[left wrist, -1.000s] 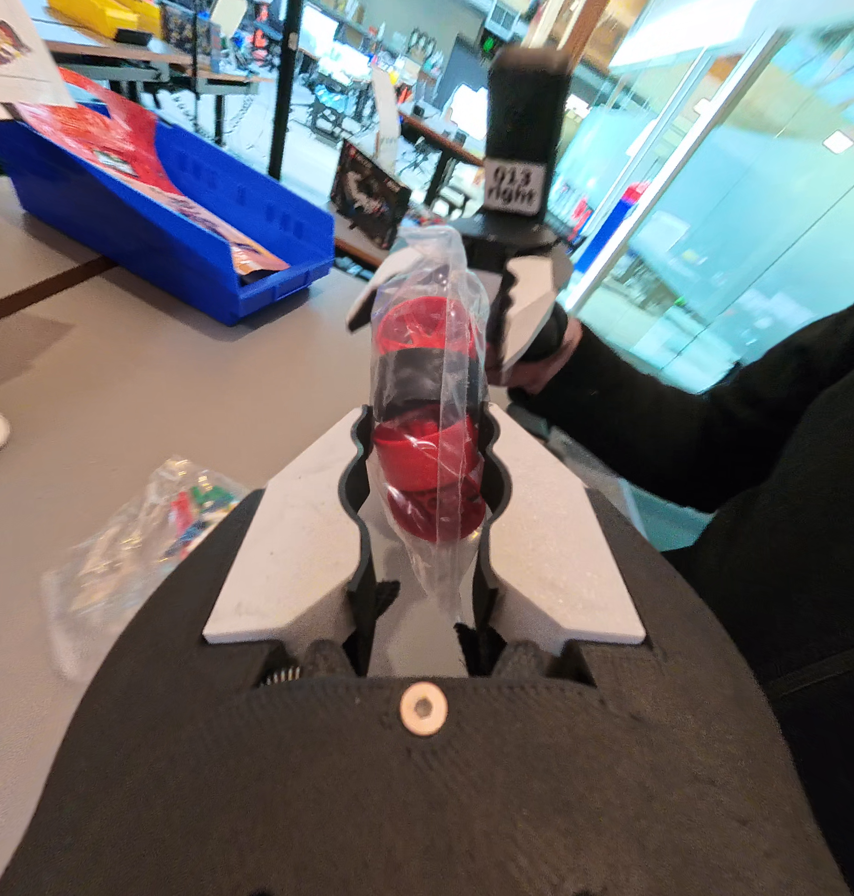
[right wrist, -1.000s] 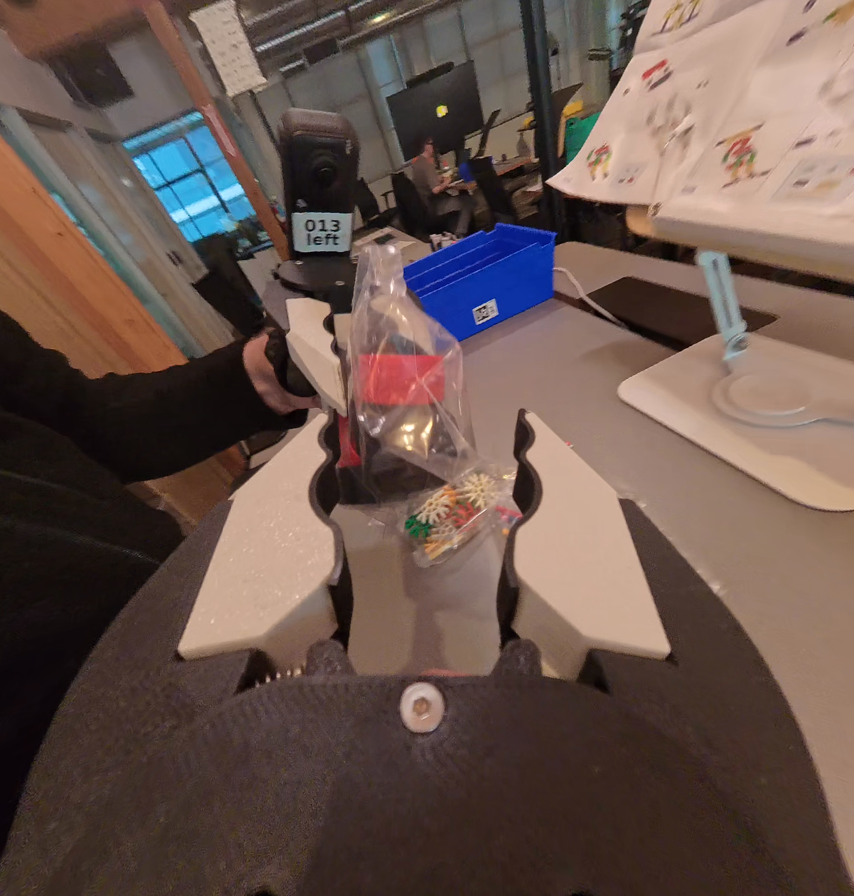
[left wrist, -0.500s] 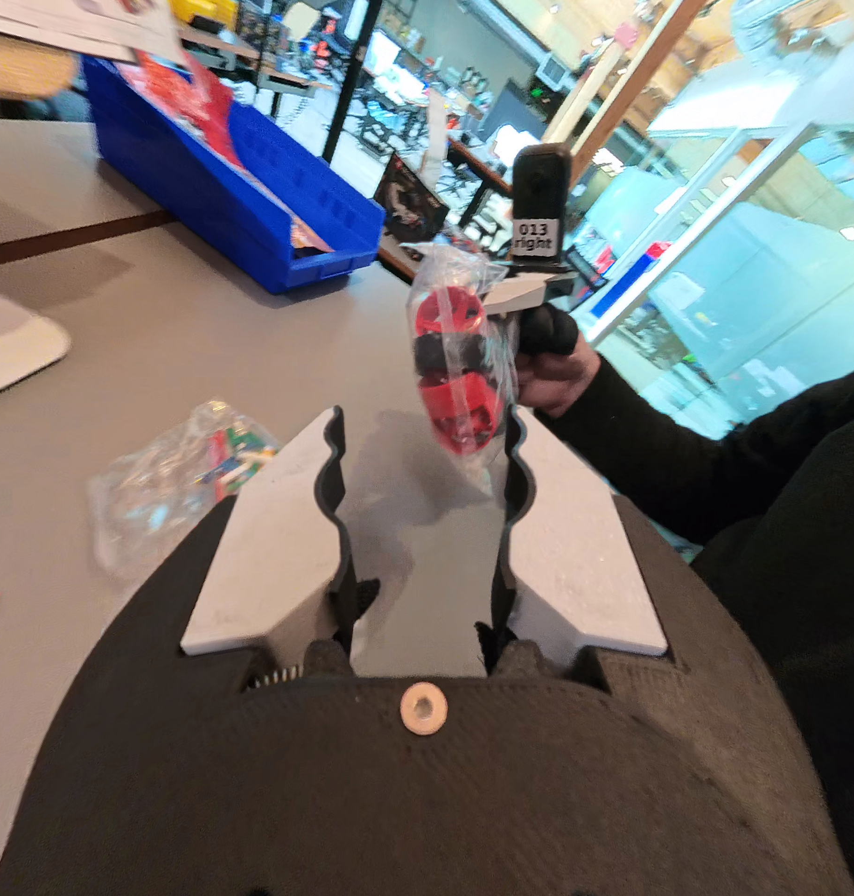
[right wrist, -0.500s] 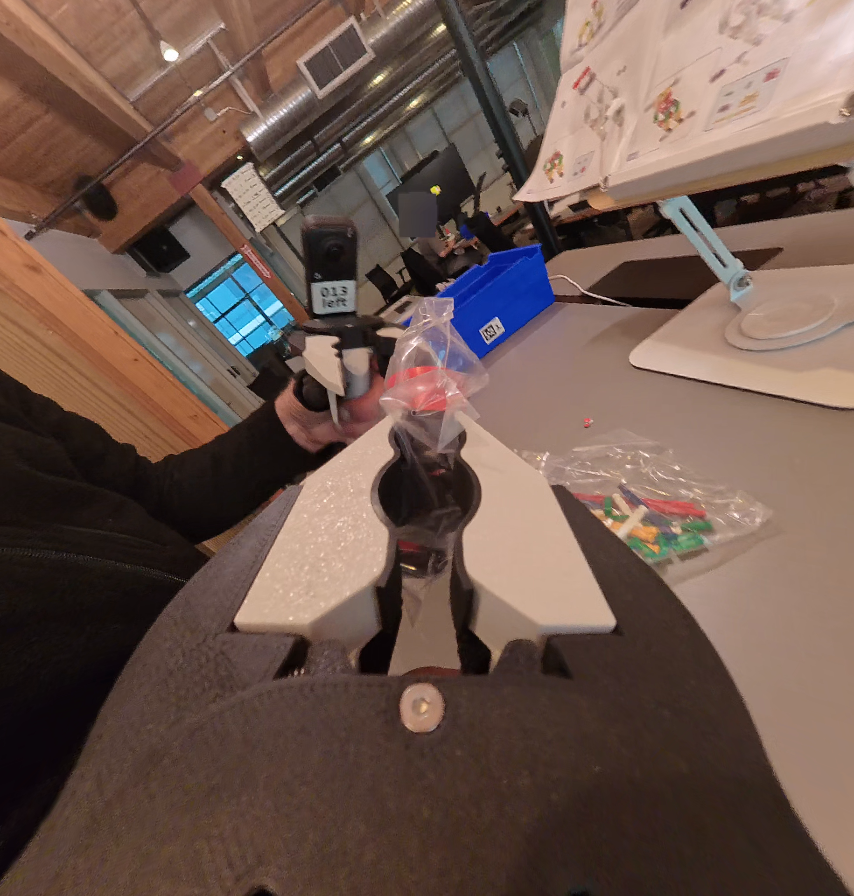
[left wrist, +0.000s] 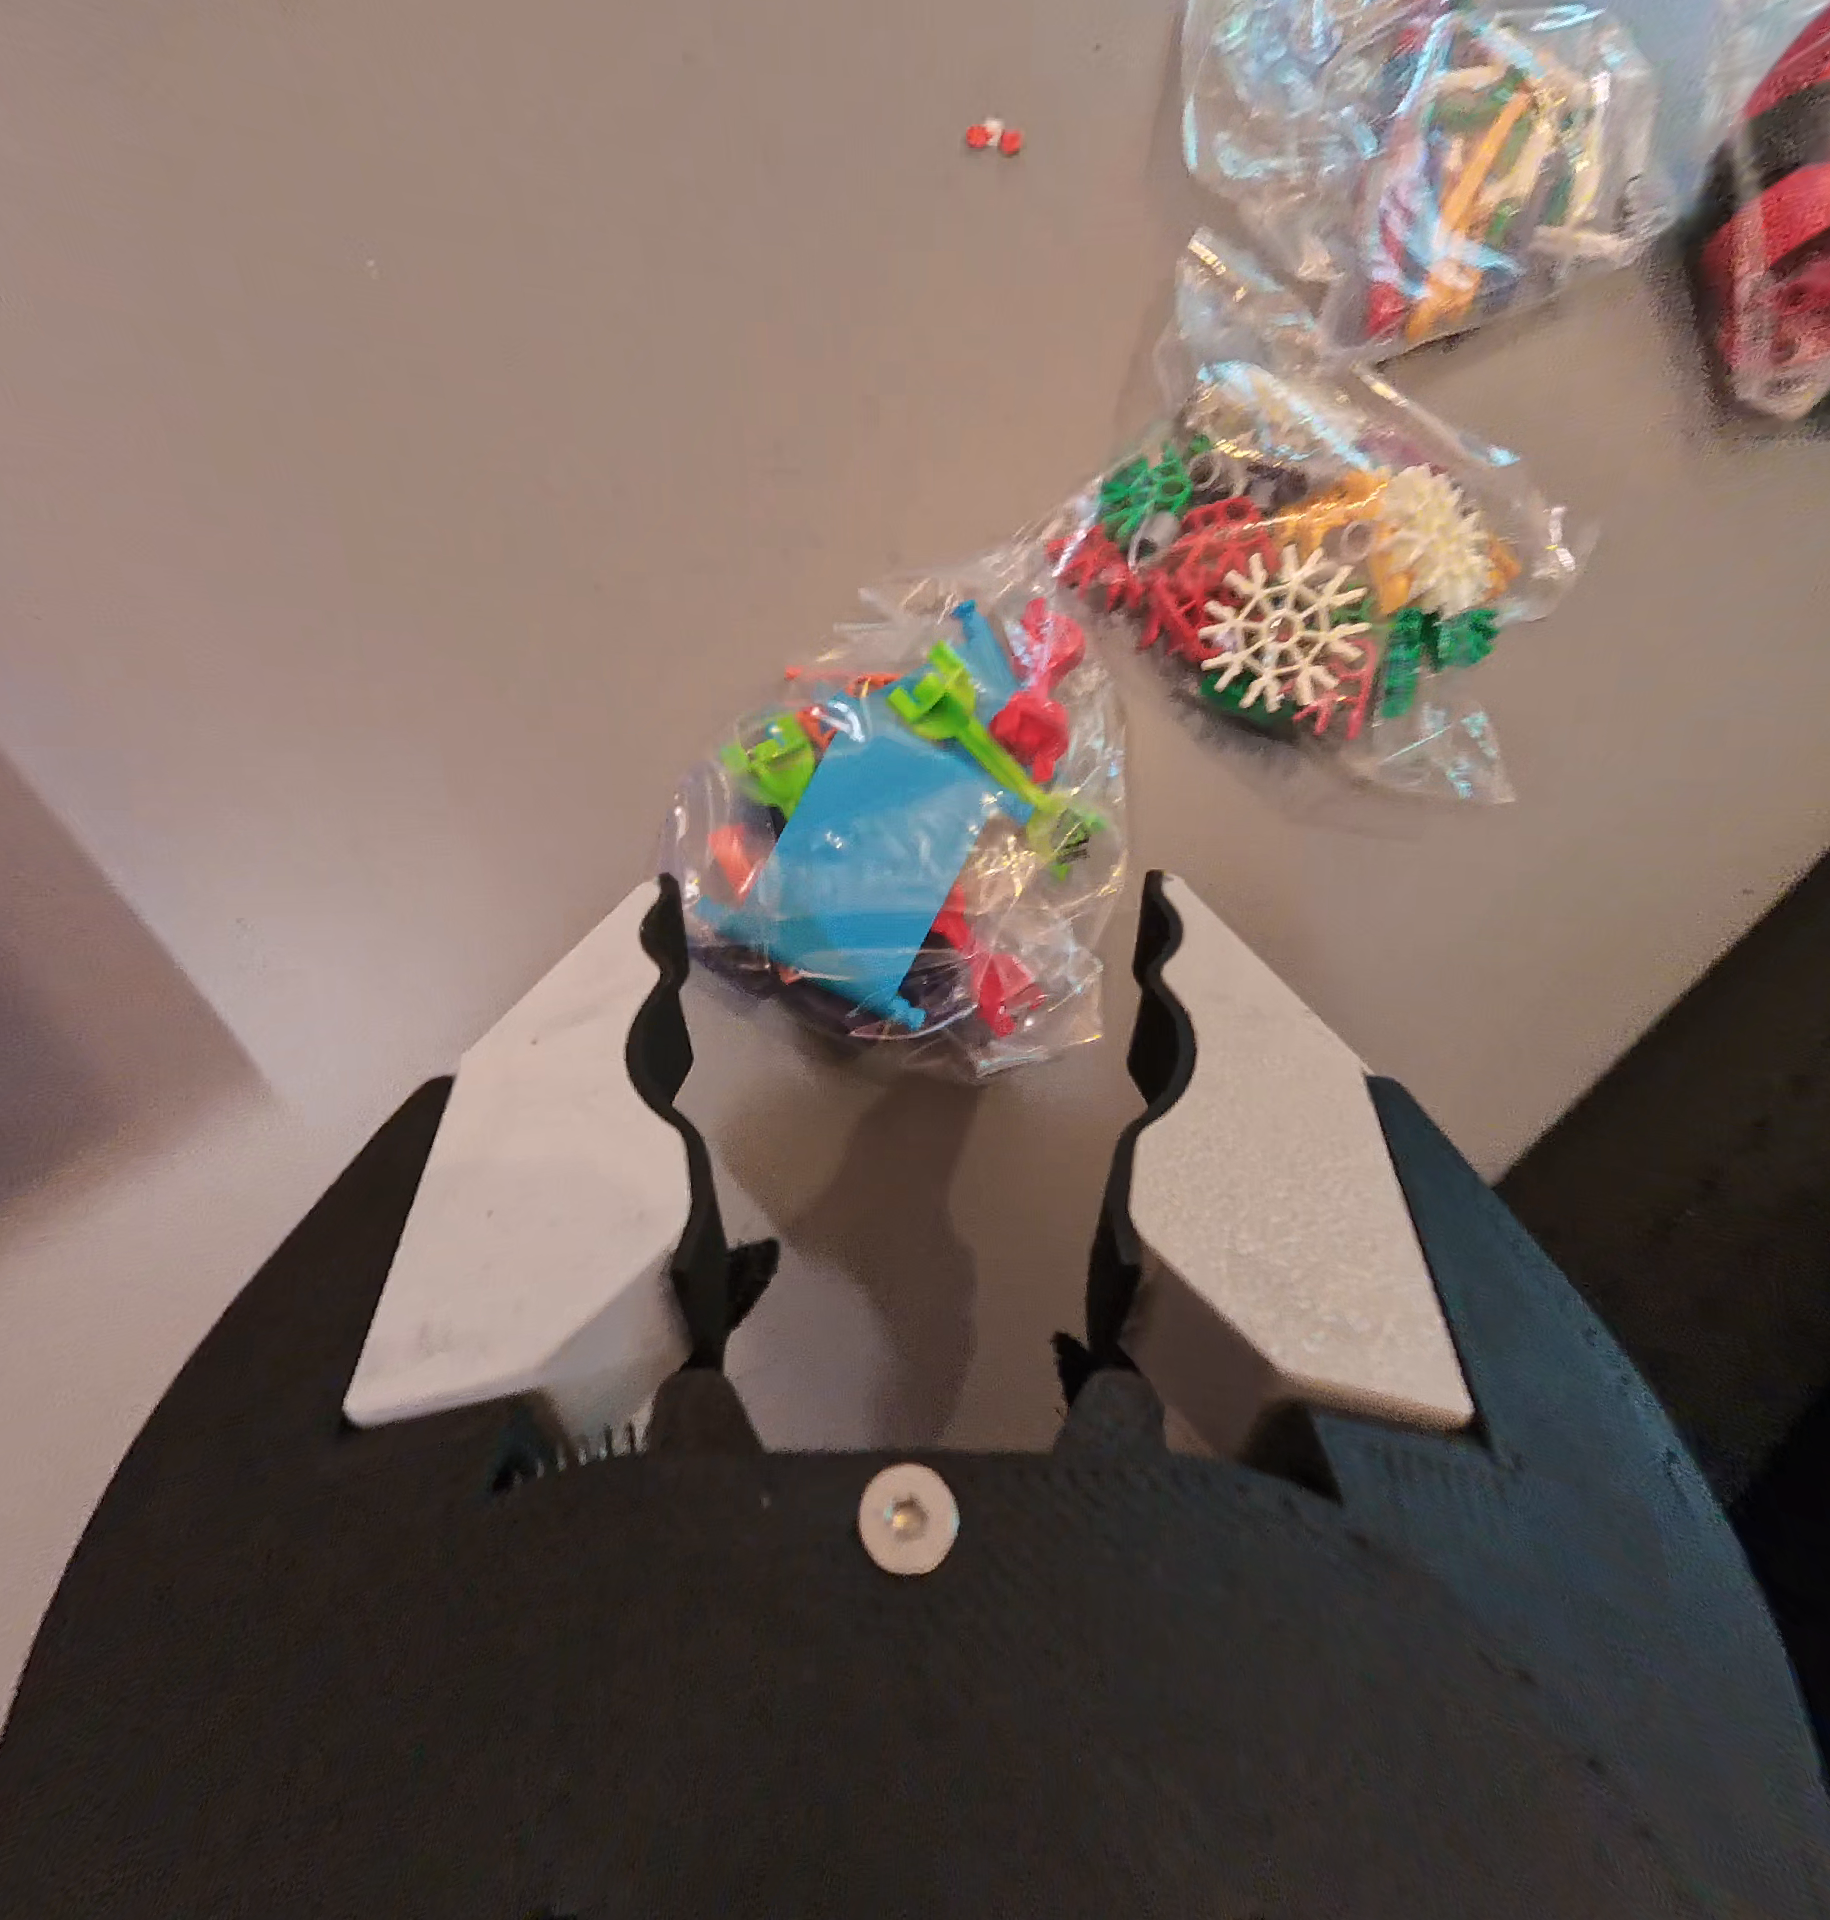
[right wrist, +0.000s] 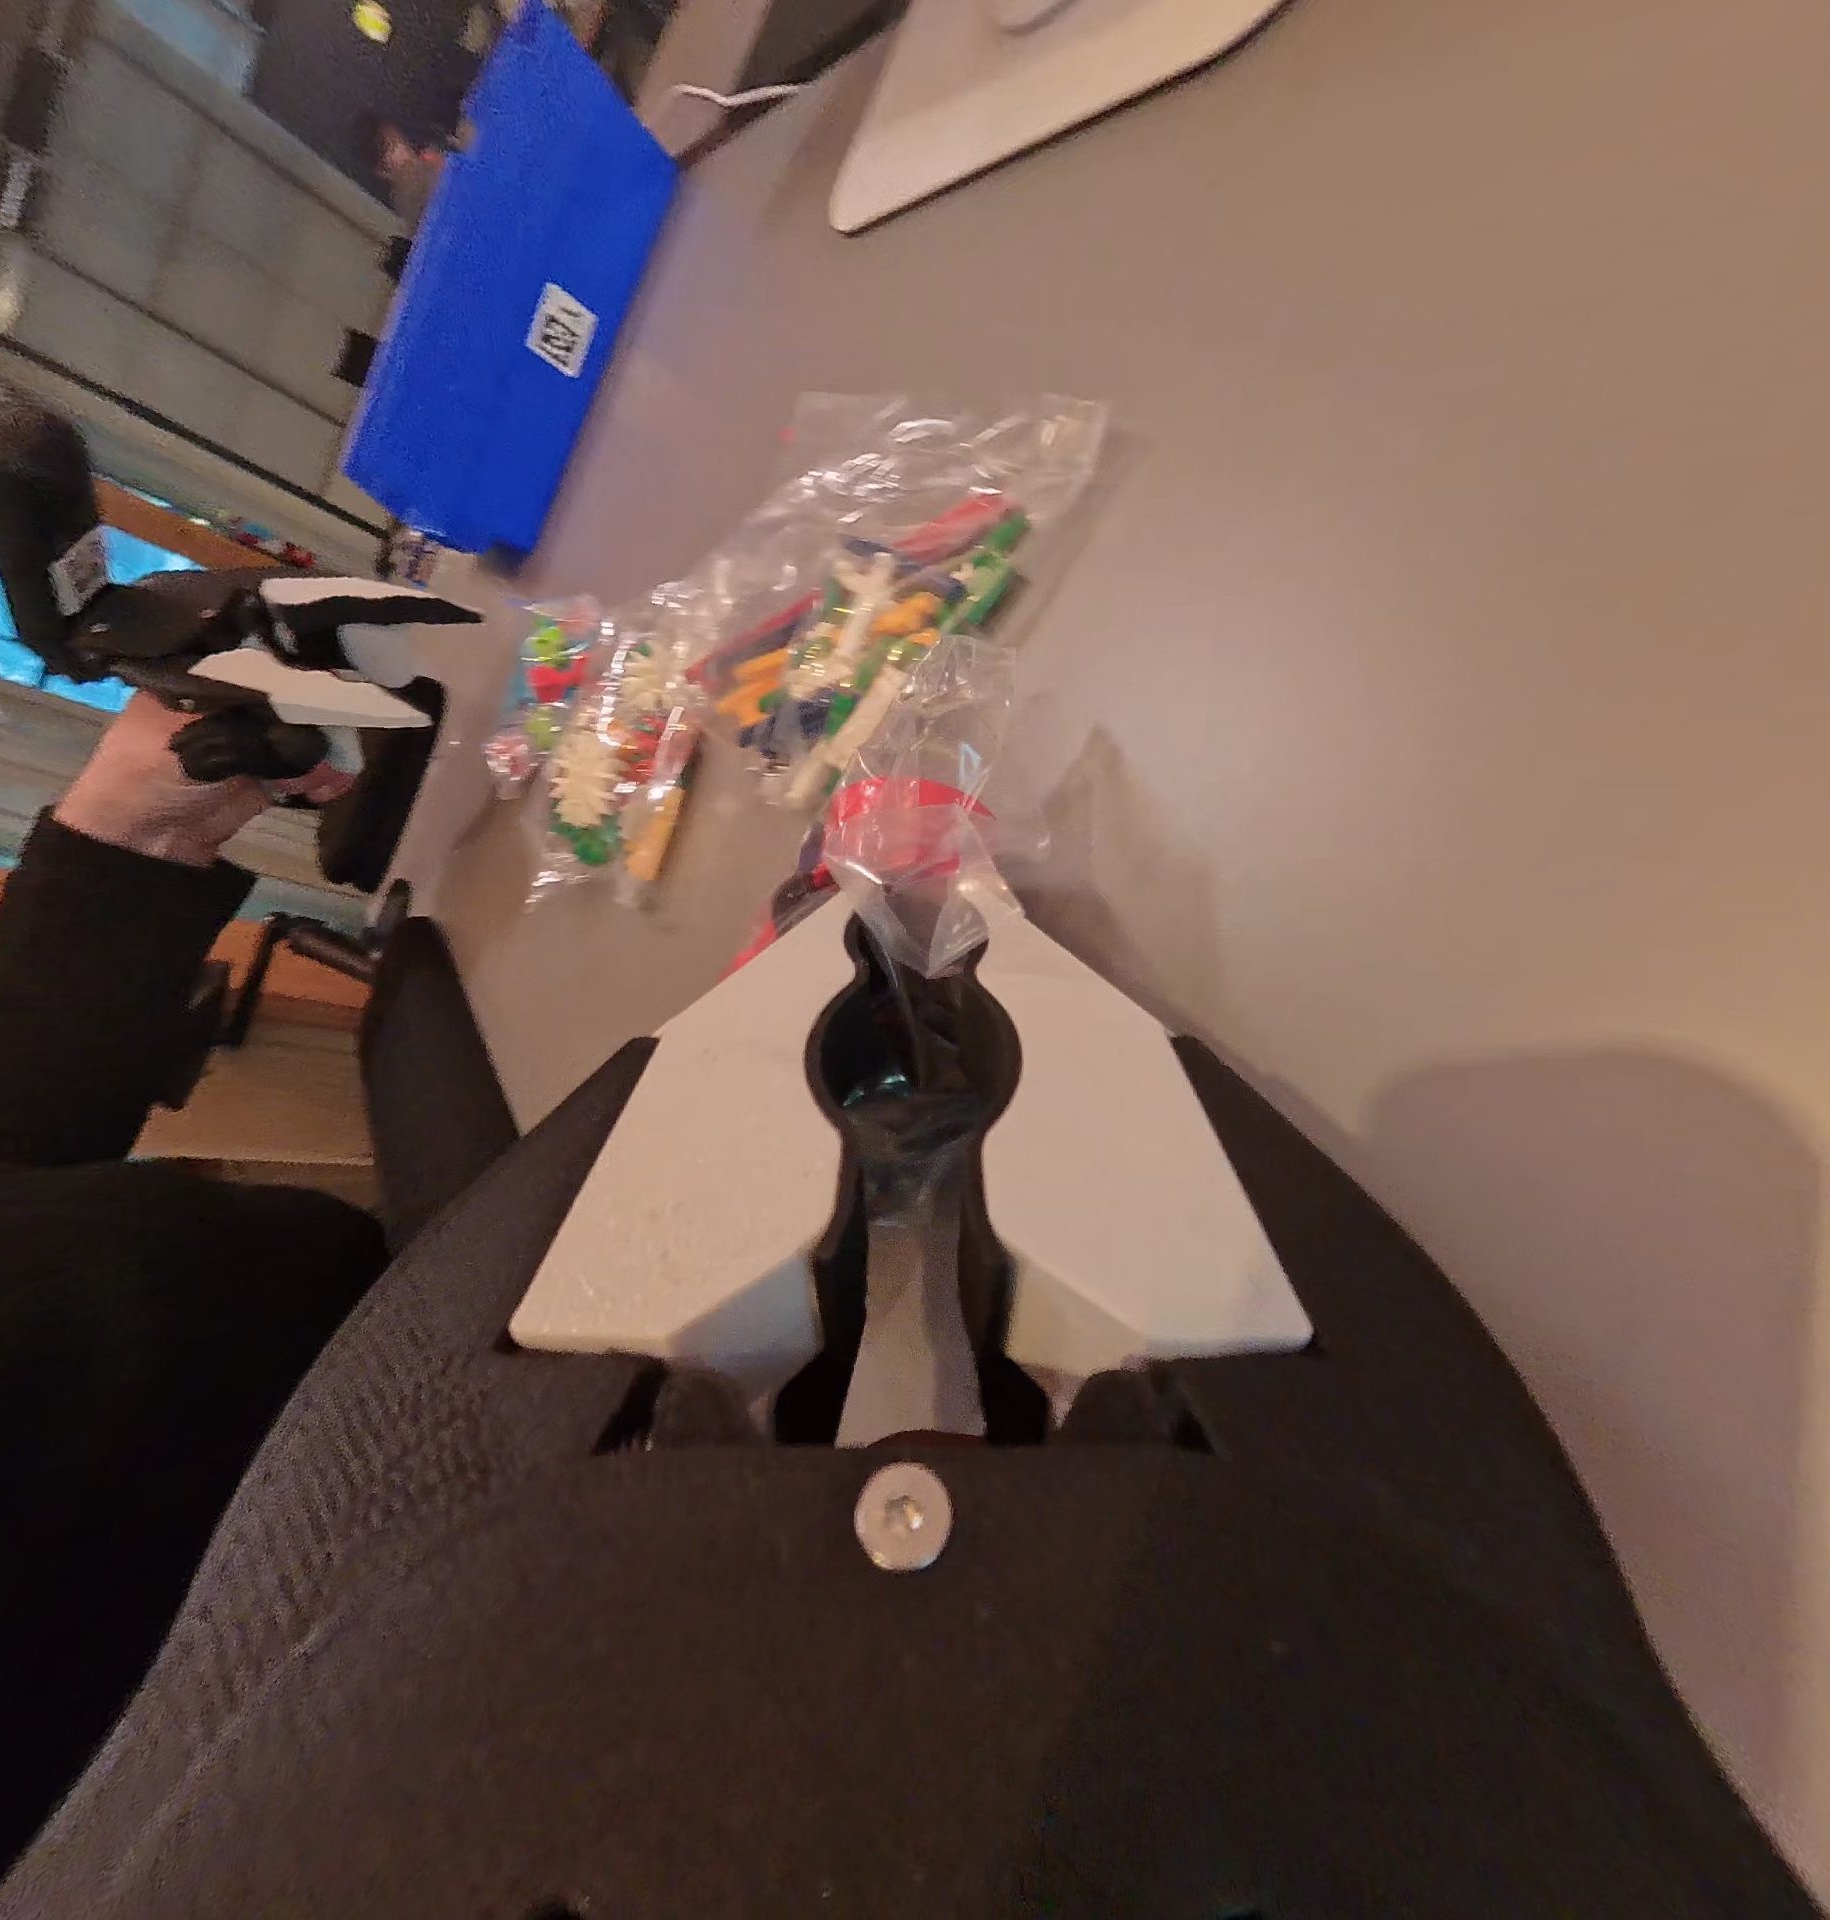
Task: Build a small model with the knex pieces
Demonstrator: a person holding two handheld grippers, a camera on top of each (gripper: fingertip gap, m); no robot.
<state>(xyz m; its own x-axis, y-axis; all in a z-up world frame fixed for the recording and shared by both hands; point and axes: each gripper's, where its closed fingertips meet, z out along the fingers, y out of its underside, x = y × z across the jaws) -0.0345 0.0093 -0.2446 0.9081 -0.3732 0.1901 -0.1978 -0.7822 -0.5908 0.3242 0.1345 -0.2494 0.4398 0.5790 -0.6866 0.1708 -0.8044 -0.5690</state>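
My left gripper [left wrist: 906, 894] is open and points down at the grey table [left wrist: 371, 416]. A clear bag of blue, green and red plastic parts [left wrist: 895, 862] lies just beyond its fingertips. A bag of snowflake-shaped connectors [left wrist: 1295, 592] and a bag of coloured rods [left wrist: 1410, 166] lie farther right. My right gripper [right wrist: 916, 940] is shut on the clear bag of red and black wheels [right wrist: 911, 821], which also shows at the right edge of the left wrist view [left wrist: 1794, 208]. The left gripper [right wrist: 412, 655] shows open in the right wrist view, above the bags.
A blue bin [right wrist: 506, 343] stands at the table's far side, a white stand base [right wrist: 1036, 104] to its right. Two tiny red bits [left wrist: 994, 137] lie on the table. The table's edge [left wrist: 1669, 997] runs near my left gripper's right side. The gap from one gripper's tips to the other's is roughly 40 centimeters.
My left gripper let go of the wheel bag, opened and swung down over the bags on the table. My right gripper closed on the wheel bag and lowered it toward the table.
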